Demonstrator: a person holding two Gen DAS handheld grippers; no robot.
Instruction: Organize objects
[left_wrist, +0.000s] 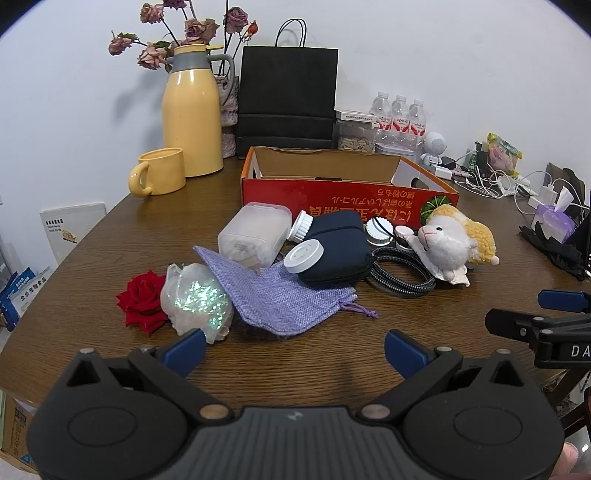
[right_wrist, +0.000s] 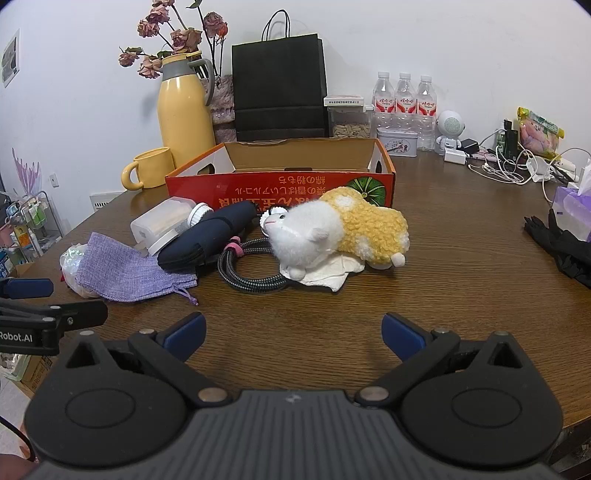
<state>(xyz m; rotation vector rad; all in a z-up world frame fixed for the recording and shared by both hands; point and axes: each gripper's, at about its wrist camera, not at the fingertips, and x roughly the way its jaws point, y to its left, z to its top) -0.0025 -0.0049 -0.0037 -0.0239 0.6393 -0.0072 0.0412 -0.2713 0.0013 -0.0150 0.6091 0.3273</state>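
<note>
both tools hover low over the near edge of the brown counter, jaws spread wide with nothing between them. the left tool points at the left part of the clutter: a purple drawstring pouch lies just ahead of its fingertips, a glittery clear bag sits almost at its left finger, and a red rose is just left of that bag. behind the pouch a frosted plastic box and a dark blue zip case touch each other, with a white round cap resting on the case. the right tool faces bare wood, and the plush sheep lies well ahead of it on a crumpled white paper. a coiled braided cable sits just left of the sheep, touching the case. the open red cardboard box stands behind the whole pile, against the far side of the items. beyond it are a yellow mug, a yellow thermos jug and a black paper bag by the wall. each tool shows at the other's side edge
</note>
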